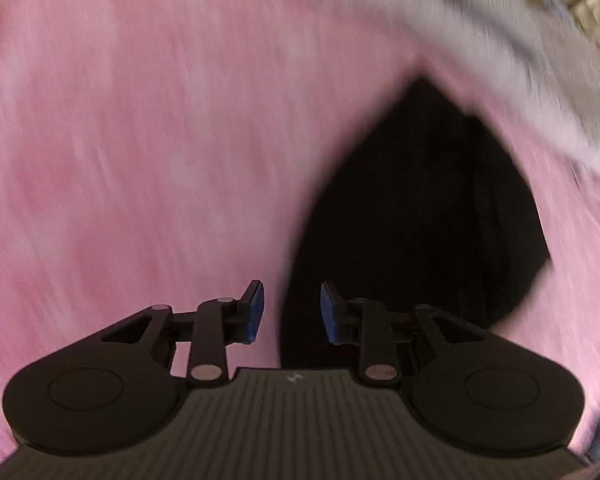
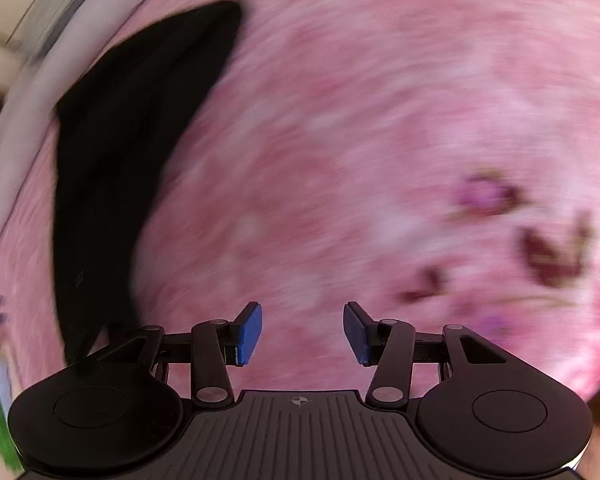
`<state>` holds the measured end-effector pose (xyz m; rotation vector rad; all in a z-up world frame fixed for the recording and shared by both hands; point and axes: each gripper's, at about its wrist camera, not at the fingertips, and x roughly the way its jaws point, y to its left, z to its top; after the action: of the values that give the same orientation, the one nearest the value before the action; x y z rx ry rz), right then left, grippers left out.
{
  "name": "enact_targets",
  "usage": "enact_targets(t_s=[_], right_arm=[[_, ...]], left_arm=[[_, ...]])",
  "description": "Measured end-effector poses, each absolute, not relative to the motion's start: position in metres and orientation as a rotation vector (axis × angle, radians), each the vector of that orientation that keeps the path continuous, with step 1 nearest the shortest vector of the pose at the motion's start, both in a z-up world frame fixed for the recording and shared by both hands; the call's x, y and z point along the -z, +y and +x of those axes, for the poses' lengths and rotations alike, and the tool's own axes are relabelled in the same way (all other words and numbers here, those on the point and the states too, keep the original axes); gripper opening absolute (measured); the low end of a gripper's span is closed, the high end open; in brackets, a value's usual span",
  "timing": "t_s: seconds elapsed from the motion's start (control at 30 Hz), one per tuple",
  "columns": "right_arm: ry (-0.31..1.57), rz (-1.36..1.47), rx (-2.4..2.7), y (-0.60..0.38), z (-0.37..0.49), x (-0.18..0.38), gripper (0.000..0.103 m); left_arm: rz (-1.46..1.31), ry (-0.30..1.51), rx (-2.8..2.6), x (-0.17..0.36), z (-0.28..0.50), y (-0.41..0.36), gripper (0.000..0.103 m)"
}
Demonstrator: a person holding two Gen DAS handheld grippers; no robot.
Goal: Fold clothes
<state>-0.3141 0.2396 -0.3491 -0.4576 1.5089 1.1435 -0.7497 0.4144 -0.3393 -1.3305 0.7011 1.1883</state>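
My left hand-held gripper [image 1: 292, 312] is released: its blue pads [image 1: 255, 311] stand apart with nothing between them, above the edge where the black garment [image 1: 420, 208] meets the pink cover [image 1: 140, 140]. My right hand-held gripper [image 2: 302, 334] is also released, its pads [image 2: 249, 334] wider apart and empty, over the pink cover [image 2: 340, 140] alone. In the right view, I read the black garment [image 2: 132, 160] lying on the cover to the left of the fingers, near a pale border [image 2: 16, 120]. A dark floral print [image 2: 552, 252] marks the cover at right. Both views are blurred.
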Motion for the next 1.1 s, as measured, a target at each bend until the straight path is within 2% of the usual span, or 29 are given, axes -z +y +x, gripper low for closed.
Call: enact_targets(t_s=[0.13, 0.3, 0.5, 0.63, 0.67, 0.7, 0.73, 0.77, 0.8, 0.83, 0.87, 1.0, 1.1], right_arm=[[1.497, -0.532, -1.320, 0.249, -0.364, 0.351, 0.049], [1.422, -0.598, -1.521, 0.251, -0.424, 0.355, 0.049], [1.440, -0.387, -1.475, 0.248, -0.451, 0.377, 0.049], [1.470, -0.230, -1.401, 0.250, -0.458, 0.394, 0.049], [1.473, -0.213, -1.391, 0.250, -0.462, 0.398, 0.049], [1.457, -0.206, -1.388, 0.251, -0.465, 0.400, 0.049], [1.433, -0.211, -1.392, 0.251, -0.468, 0.400, 0.049], [1.393, -0.256, -1.406, 0.253, -0.471, 0.397, 0.037], [1.348, -0.334, -1.418, 0.257, -0.476, 0.393, 0.024], [1.297, -0.427, -1.440, 0.261, -0.480, 0.386, 0.017], [1.242, -0.510, -1.459, 0.265, -0.483, 0.378, 0.014], [0.933, -0.744, -1.528, 0.259, -0.459, 0.321, 0.012], [0.612, -0.902, -1.554, 0.240, -0.429, 0.270, 0.011]], left_arm=[[-1.548, 0.621, -1.136, 0.385, -0.756, 0.386, 0.026], [-1.630, 0.459, -1.181, 0.400, -0.777, 0.391, 0.028], [-1.706, 0.435, -1.120, 0.427, -0.768, 0.399, 0.033], [-1.683, 0.439, -1.088, 0.430, -0.755, 0.412, 0.044], [-1.675, 0.444, -1.083, 0.430, -0.752, 0.417, 0.044], [-1.672, 0.450, -1.080, 0.430, -0.750, 0.420, 0.039], [-1.666, 0.457, -1.071, 0.429, -0.748, 0.423, 0.021], [-1.664, 0.453, -1.051, 0.429, -0.747, 0.425, 0.014], [-1.668, 0.437, -1.025, 0.429, -0.747, 0.427, 0.013], [-1.660, 0.424, -1.006, 0.426, -0.747, 0.428, 0.011], [-1.638, 0.415, -0.997, 0.418, -0.745, 0.428, 0.011], [-1.559, 0.332, -0.944, 0.377, -0.738, 0.414, 0.010], [-1.534, 0.229, -0.846, 0.339, -0.729, 0.389, 0.009]])
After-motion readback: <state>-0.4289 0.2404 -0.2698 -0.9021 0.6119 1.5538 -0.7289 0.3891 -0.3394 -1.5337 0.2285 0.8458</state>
